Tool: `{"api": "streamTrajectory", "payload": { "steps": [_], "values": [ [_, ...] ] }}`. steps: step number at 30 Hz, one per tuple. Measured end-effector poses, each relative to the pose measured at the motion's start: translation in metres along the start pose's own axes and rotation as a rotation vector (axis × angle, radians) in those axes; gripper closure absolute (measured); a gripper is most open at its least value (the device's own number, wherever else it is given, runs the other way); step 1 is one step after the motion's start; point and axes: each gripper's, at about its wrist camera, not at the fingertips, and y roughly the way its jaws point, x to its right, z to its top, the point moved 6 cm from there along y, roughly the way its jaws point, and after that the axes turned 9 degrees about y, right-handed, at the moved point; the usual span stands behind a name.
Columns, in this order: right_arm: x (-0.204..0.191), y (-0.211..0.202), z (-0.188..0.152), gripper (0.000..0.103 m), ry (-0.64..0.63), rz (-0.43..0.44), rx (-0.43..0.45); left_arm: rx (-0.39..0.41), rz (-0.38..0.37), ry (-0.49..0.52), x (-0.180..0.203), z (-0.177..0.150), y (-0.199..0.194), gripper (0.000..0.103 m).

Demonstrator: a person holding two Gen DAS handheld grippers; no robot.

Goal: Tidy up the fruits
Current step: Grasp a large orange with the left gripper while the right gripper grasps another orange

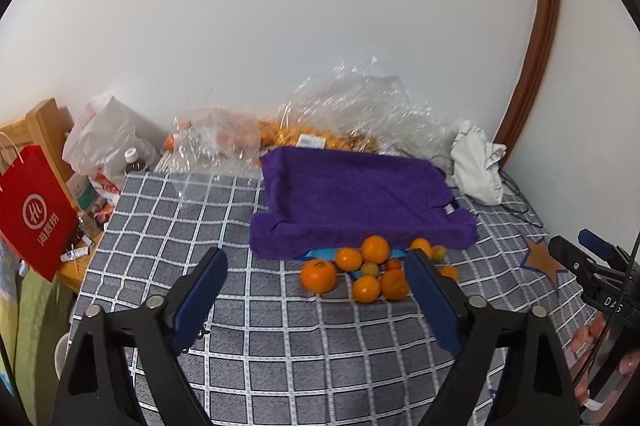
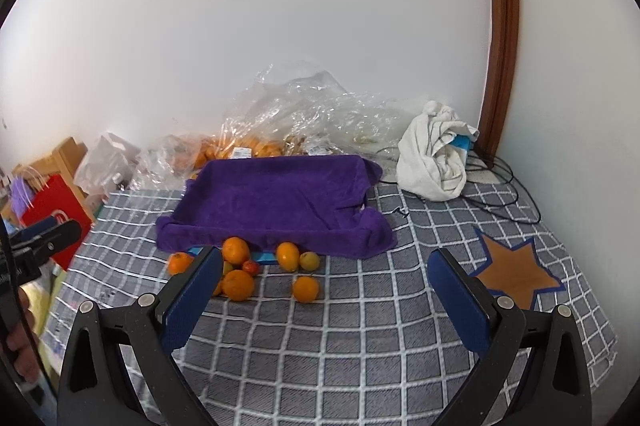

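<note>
Tangerines clustered on checked bedsheet before purple towel-lined tray; left claw wide, empty; right claw wide, empty.

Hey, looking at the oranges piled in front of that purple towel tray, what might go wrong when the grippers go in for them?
1. The oranges lie loose and touching on the checked cloth; pinching one may nudge its neighbours and send them rolling.
2. The left gripper and right gripper are both open and aimed at the same cluster, so they could collide.
3. Smaller fruits sit among the oranges and could get squeezed by accident.
</note>
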Motion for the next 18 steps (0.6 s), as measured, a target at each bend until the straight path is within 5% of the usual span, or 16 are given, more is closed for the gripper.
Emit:
{"api": "streamTrajectory", "payload": {
  "steps": [5,7,12,18],
  "values": [
    [0.005,0.047,-0.028,0.013,0.011,0.032,-0.128,-0.061,-0.014,-0.019,-0.011,-0.017,0.028,0.031],
    [0.008,0.069,-0.041,0.026,0.012,0.02,-0.182,-0.088,-0.012,-0.021,-0.012,-0.025,0.039,0.036],
    [0.013,0.112,-0.066,0.041,0.055,0.032,-0.279,-0.121,0.011,0.015,-0.014,-0.039,0.058,0.039],
    [0.003,0.138,-0.077,0.043,0.044,0.072,-0.289,-0.134,-0.07,-0.052,-0.02,-0.045,0.076,0.04]
  ]
}}
